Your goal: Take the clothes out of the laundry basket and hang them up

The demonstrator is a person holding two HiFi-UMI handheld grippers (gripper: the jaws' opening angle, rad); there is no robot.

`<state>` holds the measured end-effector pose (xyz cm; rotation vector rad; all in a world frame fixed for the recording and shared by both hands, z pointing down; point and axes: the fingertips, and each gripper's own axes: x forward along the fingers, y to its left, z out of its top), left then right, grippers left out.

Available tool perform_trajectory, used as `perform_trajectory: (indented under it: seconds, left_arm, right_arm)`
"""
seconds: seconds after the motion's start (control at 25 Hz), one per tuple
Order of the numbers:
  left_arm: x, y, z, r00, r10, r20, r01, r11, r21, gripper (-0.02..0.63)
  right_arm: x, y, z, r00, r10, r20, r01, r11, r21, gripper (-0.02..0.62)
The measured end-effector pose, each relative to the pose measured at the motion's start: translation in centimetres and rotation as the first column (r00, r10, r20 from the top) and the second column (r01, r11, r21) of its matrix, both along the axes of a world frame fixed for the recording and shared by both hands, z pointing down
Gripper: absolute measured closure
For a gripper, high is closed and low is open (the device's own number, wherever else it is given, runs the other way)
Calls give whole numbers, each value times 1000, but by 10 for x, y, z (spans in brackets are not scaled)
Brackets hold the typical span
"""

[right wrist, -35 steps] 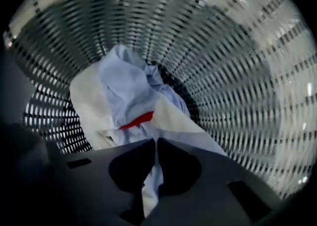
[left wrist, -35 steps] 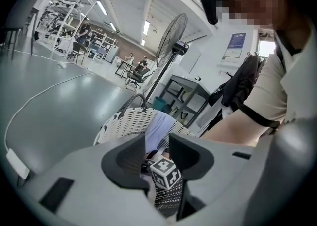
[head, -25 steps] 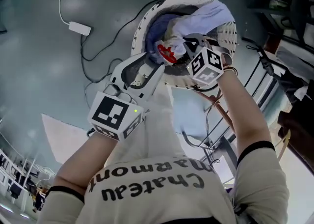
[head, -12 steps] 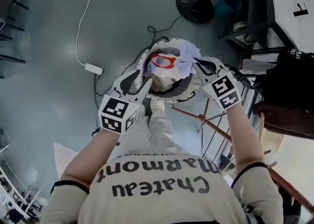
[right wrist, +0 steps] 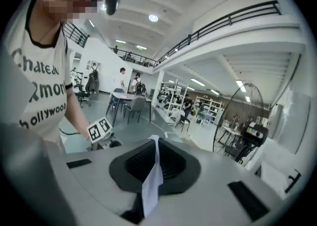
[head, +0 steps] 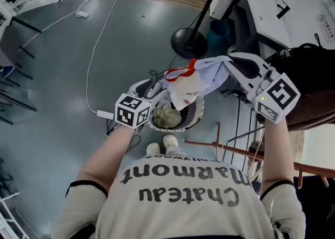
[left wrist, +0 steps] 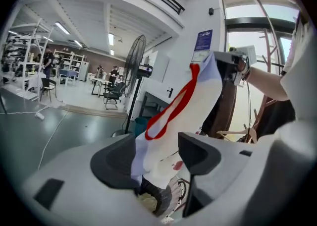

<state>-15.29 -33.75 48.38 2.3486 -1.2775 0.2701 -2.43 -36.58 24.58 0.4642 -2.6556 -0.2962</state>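
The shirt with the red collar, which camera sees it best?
Head view: the whole shirt hangs from the right gripper above the basket. The left gripper view shows part of it, the red collar, close up. The right gripper view shows only a thin strip pinched in its jaws.

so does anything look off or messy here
Nothing damaged or spilled. The white shirt hangs bunched from one pinched edge in the right gripper, and a cable trails across the floor beside the laundry basket.
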Motion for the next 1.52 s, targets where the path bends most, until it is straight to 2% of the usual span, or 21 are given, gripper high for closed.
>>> perform_trajectory:
  seconds: [0.12, 0.2, 0.32, 0.36, 0.4, 0.44, 0.56, 0.64, 0.72, 0.8, 0.92, 1.04, 1.16, 1.2, 1.24, 1.28, 1.32, 1.4, 1.52]
  left_arm:
    - [14, -18, 3, 995, 93, 40, -93, 996, -3, 327]
    - [36, -33, -6, 984, 169, 47, -170, 985, 23, 327]
    - [87, -44, -25, 942, 327, 68, -332, 941, 69, 320]
    - [99, -46, -31, 933, 348, 91, -356, 930, 89, 375]
    - [106, -47, -38, 930, 352, 103, -363, 925, 113, 549]
    - [110, -48, -46, 931, 352, 98, -363, 922, 134, 589]
    - [105, -42, -67, 933, 351, 85, -361, 918, 167, 589]
    - [91, -41, -86, 948, 313, 64, -319, 930, 184, 589]
    - [75, -39, -112, 963, 268, 6, -264, 944, 196, 591]
    - [64, -32, -138, 970, 243, -30, -232, 951, 203, 591]
    - [53, -16, -174, 973, 229, -35, -216, 950, 227, 592]
    - [46, -5, -210, 975, 215, -49, -193, 939, 285, 592]
    - [44, 5, -239, 977, 208, -35, -185, 925, 333, 592]
    - [44, 8, -248, 978, 205, -24, -184, 920, 346, 592]
    - [44, 12, -256, 979, 202, -15, -184, 916, 355, 592]
    - [46, 15, -264, 979, 202, -8, -185, 913, 363, 592]
    - [48, 20, -272, 979, 204, -2, -189, 910, 370, 592]
    - [55, 31, -288, 977, 213, 6, -199, 900, 389, 592]
    - [63, 53, -312, 974, 226, 6, -208, 883, 420, 592]
  right_arm:
    - [9, 14, -54, 998, -20, 64, 18, 999, 31, 565]
    - [16, 23, -81, 995, -22, 97, 17, 999, 48, 566]
    - [32, 33, -103, 993, 12, 117, -20, 997, 69, 566]
    - [39, 34, -104, 993, 31, 113, -39, 997, 72, 566]
    - [47, 34, -102, 993, 56, 104, -63, 996, 70, 566]
    - [56, 32, -97, 992, 90, 93, -96, 993, 62, 565]
    - [91, 23, -64, 971, 235, 34, -235, 972, 1, 565]
    - [112, 24, -32, 948, 319, -19, -320, 945, -74, 565]
    - [124, 29, 5, 934, 352, -59, -357, 921, -158, 565]
    - [125, 39, 45, 929, 362, -78, -370, 897, -243, 565]
    - [111, 59, 97, 930, 362, -69, -362, 861, -358, 565]
    - [89, 75, 131, 934, 354, -55, -342, 835, -431, 565]
    - [69, 89, 140, 934, 354, -47, -333, 814, -475, 561]
    - [63, 94, 136, 936, 351, -21, -315, 809, -496, 541]
    - [56, 99, 128, 939, 343, 17, -284, 805, -521, 460]
    - [49, 105, 119, 943, 329, 59, -246, 803, -543, 341]
    - [43, 111, 109, 946, 309, 97, -208, 808, -552, 334]
    - [26, 122, 90, 954, 259, 148, -147, 840, -522, 334]
    - [-2, 129, 72, 956, 230, 180, -123, 875, -468, 334]
